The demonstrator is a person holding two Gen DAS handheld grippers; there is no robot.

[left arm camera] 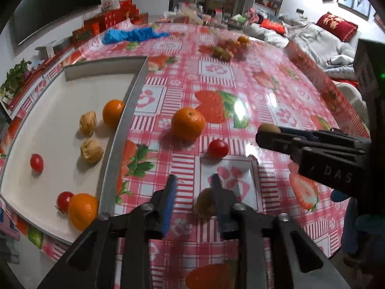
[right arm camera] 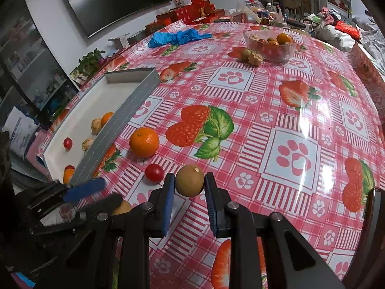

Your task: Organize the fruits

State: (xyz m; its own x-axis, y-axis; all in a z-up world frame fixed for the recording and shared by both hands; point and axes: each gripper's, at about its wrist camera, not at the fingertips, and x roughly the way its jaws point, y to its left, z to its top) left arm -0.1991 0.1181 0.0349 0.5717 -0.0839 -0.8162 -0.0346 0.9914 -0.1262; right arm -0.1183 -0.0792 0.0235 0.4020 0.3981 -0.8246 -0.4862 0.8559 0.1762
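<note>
My left gripper (left arm camera: 193,198) is open low over the strawberry tablecloth. A small brown fruit (left arm camera: 204,202) lies on the cloth between its blue pads, resting against the right pad, and the left pad is clear of it. My right gripper (right arm camera: 189,186) is shut on another round brown fruit (right arm camera: 189,180), held just above the table. In the left wrist view that gripper (left arm camera: 261,134) comes in from the right with its fruit (left arm camera: 268,128) at the tips. An orange (left arm camera: 187,124) and a cherry tomato (left arm camera: 218,148) sit loose on the cloth ahead.
A white tray with a grey rim (left arm camera: 127,106) lies to the left and holds oranges, husked berries and cherry tomatoes. A glass bowl (right arm camera: 272,45) of fruit stands far back, with two fruits beside it. A blue cloth (right arm camera: 173,37) lies at the back left.
</note>
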